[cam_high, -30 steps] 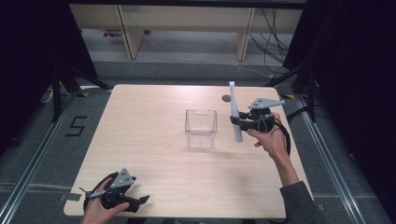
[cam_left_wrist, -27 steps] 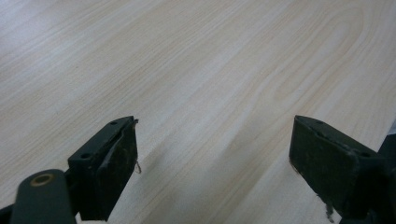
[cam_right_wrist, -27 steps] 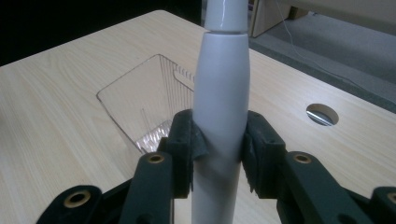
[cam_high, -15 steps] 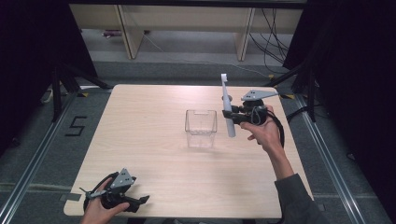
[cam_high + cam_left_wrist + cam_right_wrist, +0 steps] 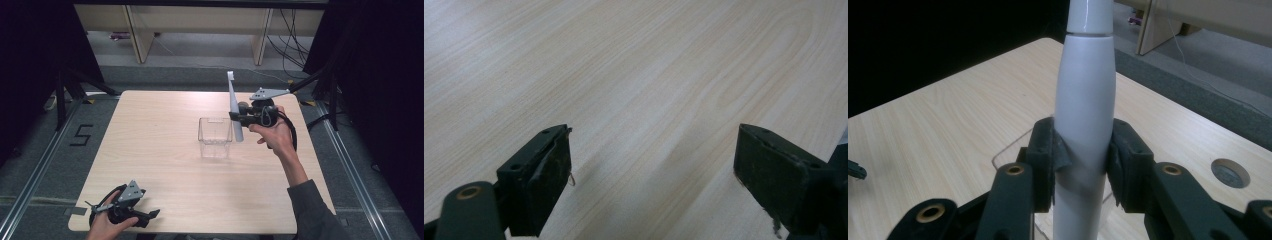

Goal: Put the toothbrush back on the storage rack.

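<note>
Right of centre in the high view, the right hand-held gripper [image 5: 234, 117] pinches a white electric toothbrush [image 5: 233, 105] by its handle, nearly upright, just beside the right wall of a clear plastic box [image 5: 215, 138] mid-surface [image 5: 150, 150]. At lower left, the left hand-held gripper [image 5: 150, 215] rests with jaws spread wide.

You have a white electric toothbrush [image 5: 234, 112] clamped near-upright, head up. It hangs just beside the clear square container [image 5: 215, 137], mid-table.
</note>
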`<state>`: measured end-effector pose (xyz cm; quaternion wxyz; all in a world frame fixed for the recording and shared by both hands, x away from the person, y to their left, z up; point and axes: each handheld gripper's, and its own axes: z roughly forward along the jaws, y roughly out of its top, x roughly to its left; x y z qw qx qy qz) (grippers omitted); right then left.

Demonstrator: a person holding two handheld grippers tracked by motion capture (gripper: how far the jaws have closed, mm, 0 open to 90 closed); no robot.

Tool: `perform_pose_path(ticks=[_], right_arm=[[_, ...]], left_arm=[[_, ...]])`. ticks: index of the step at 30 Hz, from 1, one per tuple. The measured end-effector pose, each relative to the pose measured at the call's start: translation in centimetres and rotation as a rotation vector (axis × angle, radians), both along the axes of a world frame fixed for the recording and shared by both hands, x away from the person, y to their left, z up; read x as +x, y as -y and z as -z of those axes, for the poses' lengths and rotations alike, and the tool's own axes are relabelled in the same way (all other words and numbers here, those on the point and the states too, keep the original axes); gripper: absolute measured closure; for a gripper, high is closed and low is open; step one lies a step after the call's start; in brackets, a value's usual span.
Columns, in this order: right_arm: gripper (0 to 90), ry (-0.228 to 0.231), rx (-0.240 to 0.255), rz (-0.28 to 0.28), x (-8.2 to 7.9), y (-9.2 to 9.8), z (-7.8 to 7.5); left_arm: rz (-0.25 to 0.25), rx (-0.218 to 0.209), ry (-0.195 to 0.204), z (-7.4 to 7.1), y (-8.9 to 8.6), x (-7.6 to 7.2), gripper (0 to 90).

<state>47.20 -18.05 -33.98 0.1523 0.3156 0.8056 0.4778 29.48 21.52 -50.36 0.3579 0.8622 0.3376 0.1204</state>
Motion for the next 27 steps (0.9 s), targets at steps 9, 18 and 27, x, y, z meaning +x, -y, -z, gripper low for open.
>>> perform_pose_path(ticks=[9,18,27], right_arm=[[66.8,-0.007,-0.001,-0.035,1.1,-3.0,-0.6],[66.8,-0.010,-0.015,-0.046,2.2,-4.7,-0.1],[66.8,-0.040,-0.040,-0.035,3.4,-5.5,1.1]], left_arm=[[0.002,-0.007,-0.001,0.0,0.0,0.0,15.0],[0.004,0.004,0.002,0.0,-0.1,0.0,15.0],[0.005,-0.003,0.002,0.0,0.0,-0.1,15.0]])
